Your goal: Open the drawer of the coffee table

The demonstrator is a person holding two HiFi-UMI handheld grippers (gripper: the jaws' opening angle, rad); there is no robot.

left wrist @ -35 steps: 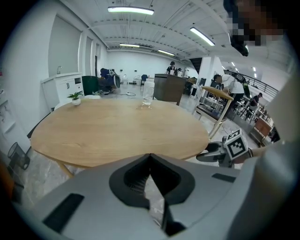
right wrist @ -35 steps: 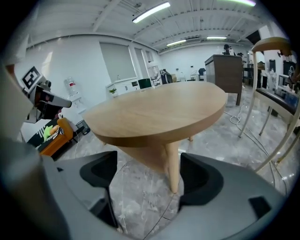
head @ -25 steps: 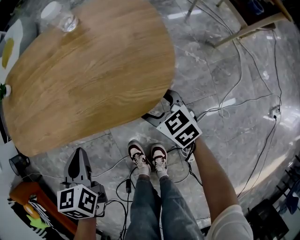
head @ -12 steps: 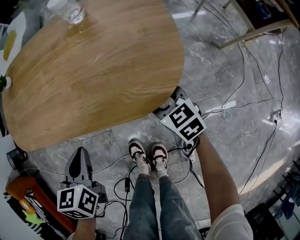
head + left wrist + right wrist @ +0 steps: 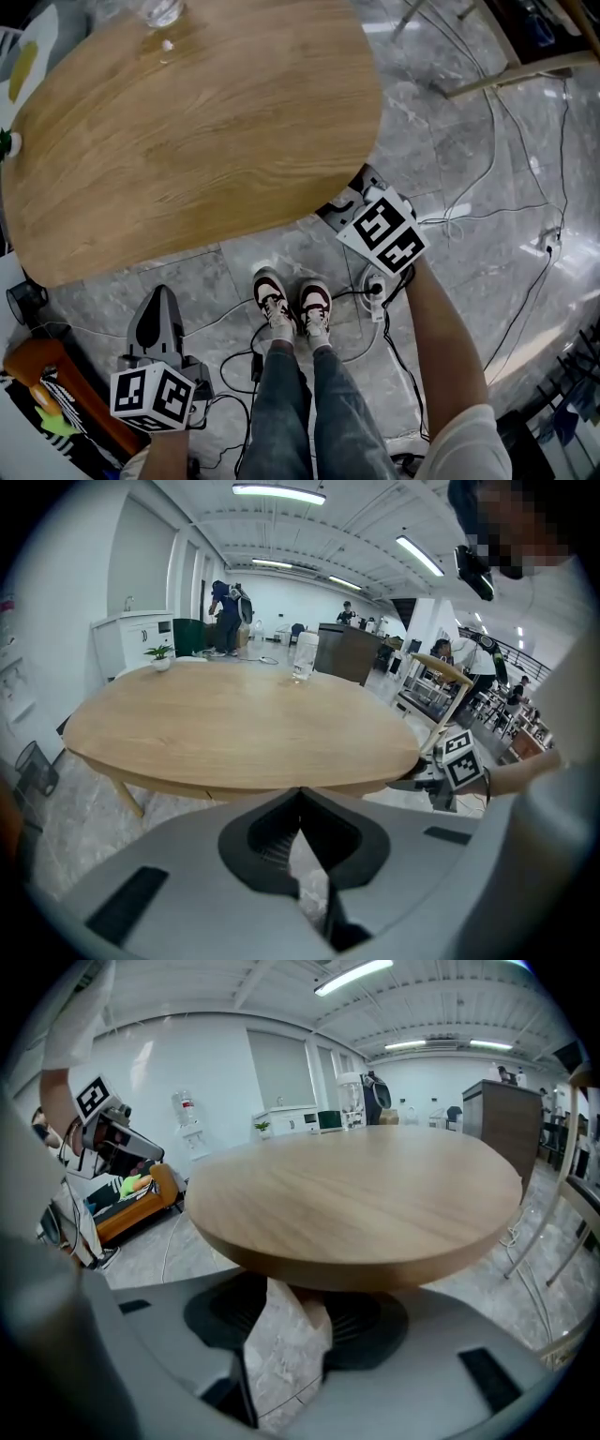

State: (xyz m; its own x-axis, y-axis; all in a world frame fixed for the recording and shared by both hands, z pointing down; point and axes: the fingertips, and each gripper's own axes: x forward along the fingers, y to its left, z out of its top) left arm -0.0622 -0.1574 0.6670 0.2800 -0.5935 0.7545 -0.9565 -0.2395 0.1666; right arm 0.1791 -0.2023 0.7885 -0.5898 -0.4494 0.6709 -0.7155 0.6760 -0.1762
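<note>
The coffee table (image 5: 187, 122) has an oval wooden top. My right gripper (image 5: 356, 192) reaches under its near right edge, its marker cube (image 5: 382, 234) just outside the rim. In the right gripper view the jaws (image 5: 286, 1288) are closing below the tabletop (image 5: 366, 1194). A pale wooden piece (image 5: 314, 1309) under the top lies against the right jaw, with floor showing between it and the left jaw. My left gripper (image 5: 159, 298) hovers over the floor at the lower left, away from the table, its tips (image 5: 300, 794) together and holding nothing. The drawer itself is hidden.
A clear glass (image 5: 306, 656) and a small plant (image 5: 161, 654) stand on the table's far side. Cables and a power strip (image 5: 373, 286) lie on the marble floor by the person's shoes (image 5: 291, 305). An orange object (image 5: 47, 375) sits at the lower left, chair legs (image 5: 506, 70) at the upper right.
The head view has swung, so the table and right gripper sit a little further right in the picture. The right gripper's cube has rolled slightly. The left gripper stays put.
</note>
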